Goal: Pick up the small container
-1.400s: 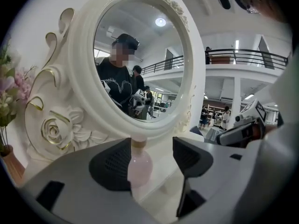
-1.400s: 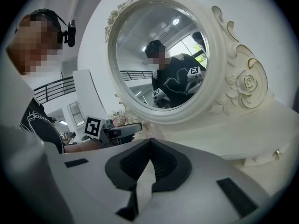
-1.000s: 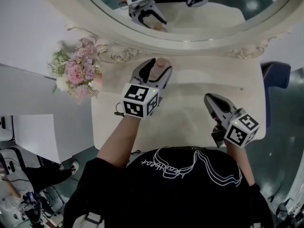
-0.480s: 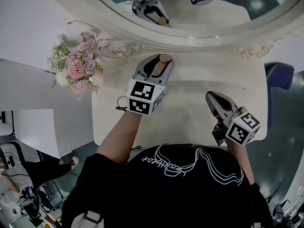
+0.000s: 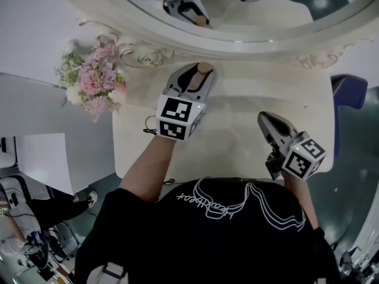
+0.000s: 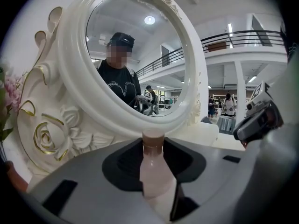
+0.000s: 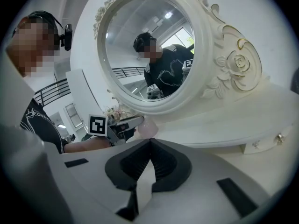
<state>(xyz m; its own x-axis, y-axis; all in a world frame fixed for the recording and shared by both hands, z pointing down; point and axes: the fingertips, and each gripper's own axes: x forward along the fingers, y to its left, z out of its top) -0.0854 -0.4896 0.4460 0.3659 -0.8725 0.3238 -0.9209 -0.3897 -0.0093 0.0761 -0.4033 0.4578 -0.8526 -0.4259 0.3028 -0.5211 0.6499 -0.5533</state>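
The small container (image 5: 204, 69) is a pale pink bottle with a brown cap, standing upright on the white dressing table (image 5: 249, 99) close to the mirror's base. My left gripper (image 5: 197, 77) reaches around it from the near side. Its jaws are closing, and the bottle (image 6: 153, 171) stands between the dark pads (image 6: 125, 160), which touch its sides. Only the cap rises above the left gripper (image 6: 154, 148). My right gripper (image 5: 264, 119) hovers over the table's right part, shut and empty. In the right gripper view the right gripper's (image 7: 149, 142) jaw tips meet.
A large oval mirror in an ornate white frame (image 5: 148, 55) stands right behind the bottle and reflects both grippers. A bouquet of pink flowers (image 5: 92, 84) sits at the table's left edge. A blue seat (image 5: 350, 92) is beyond the right edge.
The left gripper's jaws have narrowed onto the bottle, which stood loosely between them before. The right gripper has barely moved.
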